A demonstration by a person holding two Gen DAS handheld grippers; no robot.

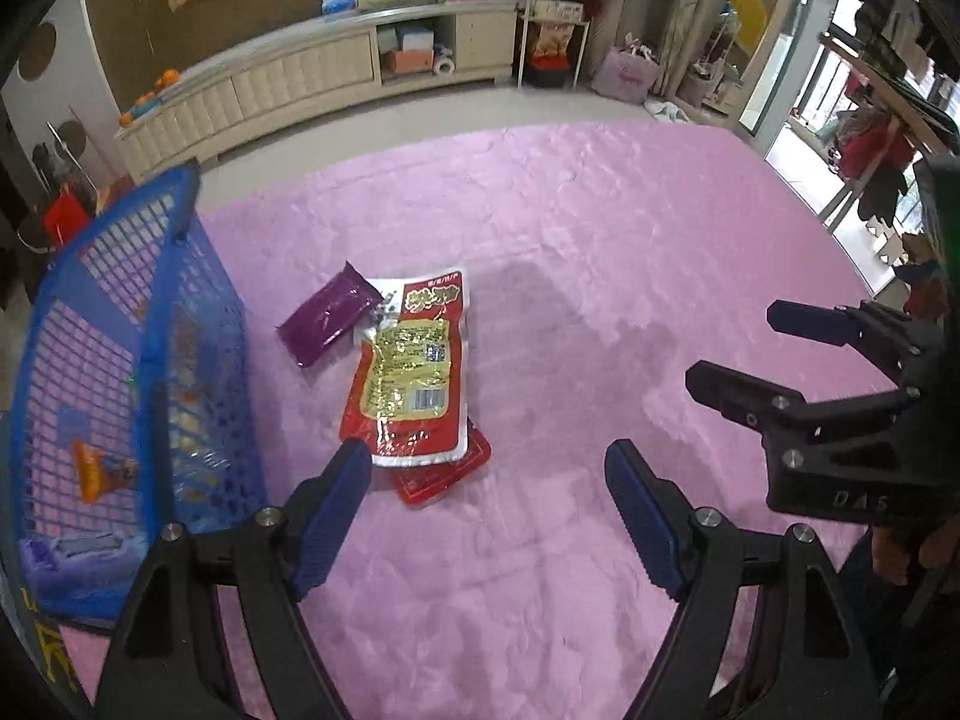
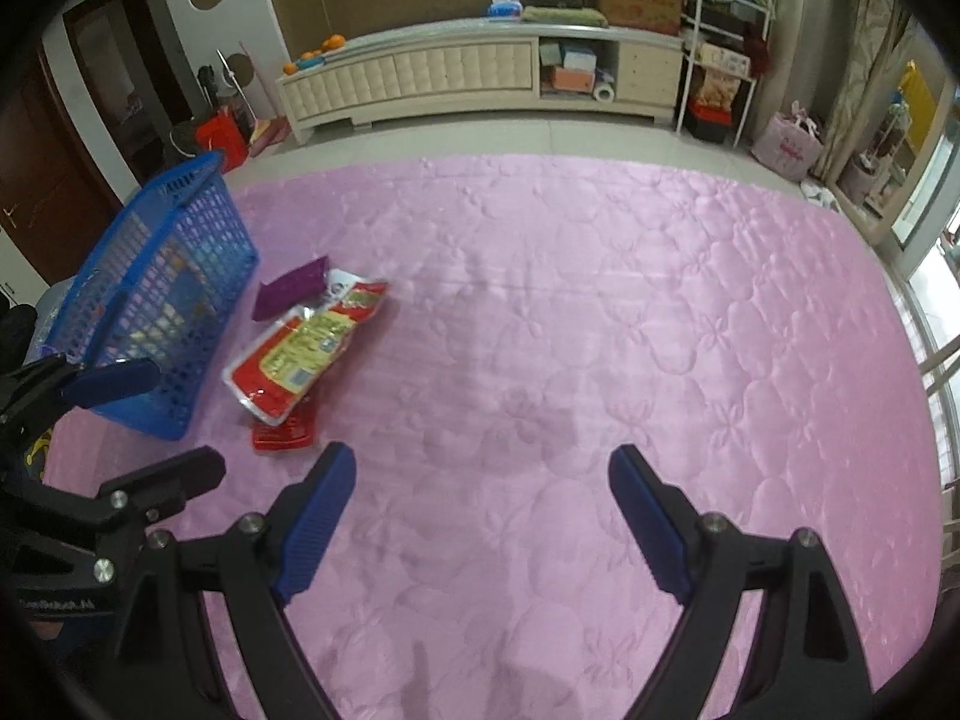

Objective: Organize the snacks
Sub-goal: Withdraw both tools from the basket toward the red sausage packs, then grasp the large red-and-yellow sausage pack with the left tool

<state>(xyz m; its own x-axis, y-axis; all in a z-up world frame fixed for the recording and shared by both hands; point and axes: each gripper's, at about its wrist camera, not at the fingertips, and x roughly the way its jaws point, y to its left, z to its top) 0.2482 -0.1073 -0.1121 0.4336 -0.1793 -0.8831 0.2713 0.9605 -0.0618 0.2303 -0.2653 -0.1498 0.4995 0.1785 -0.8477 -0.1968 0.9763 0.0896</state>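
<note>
Now we are looking across a pink quilted cover, starting at the far left, where a blue mesh basket is standing on the cloth with several packets already lying inside it; an orange wrapper is showing through the wall in the left wrist view. Just right of the basket, a purple packet is lying flat, its corner touching a larger red and white snack bag. That bag is resting partly on top of a small red packet, which is peeking out from under its near end. We are holding the left gripper low over the cover with its blue-padded fingers spread wide apart and gripping nothing, the left pad sitting just beside the near edge of the red and white bag. Farther right, we are holding the right gripper over bare pink cloth, well apart from the snacks, its fingers likewise spread wide and carrying nothing.
</note>
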